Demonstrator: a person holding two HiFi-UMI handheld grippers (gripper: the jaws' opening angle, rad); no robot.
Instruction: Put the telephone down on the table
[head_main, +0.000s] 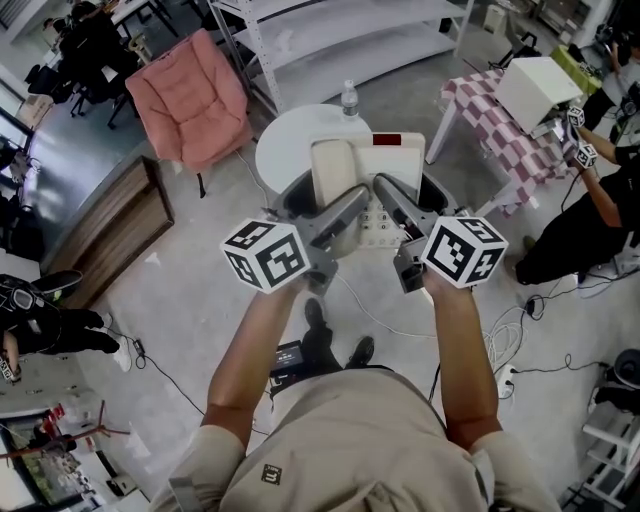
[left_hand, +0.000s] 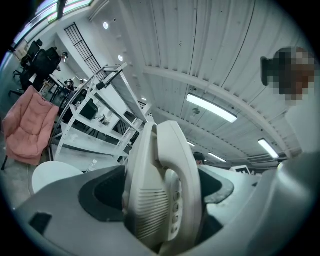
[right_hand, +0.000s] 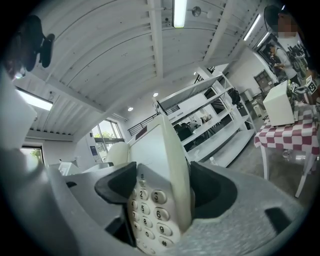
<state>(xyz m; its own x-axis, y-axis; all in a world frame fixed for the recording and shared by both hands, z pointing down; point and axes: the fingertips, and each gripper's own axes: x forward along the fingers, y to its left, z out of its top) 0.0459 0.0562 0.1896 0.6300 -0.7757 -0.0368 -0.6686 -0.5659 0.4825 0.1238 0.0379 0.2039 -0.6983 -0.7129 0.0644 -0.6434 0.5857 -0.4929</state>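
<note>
telephone (head_main: 395, 160), cream, handset cradled, gripped by left gripper (head_main: 355, 203) and right gripper (head_main: 390, 197).

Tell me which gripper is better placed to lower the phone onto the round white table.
Probably the right gripper: it clamps the phone at the keypad. The left gripper pinches the handset side, and the handset could lift off. Both hold it above the table.

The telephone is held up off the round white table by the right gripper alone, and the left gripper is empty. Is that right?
No. The left gripper is not empty: the left gripper view shows it shut on the handset side of the telephone. The right gripper holds it too, off the round white table.
</note>
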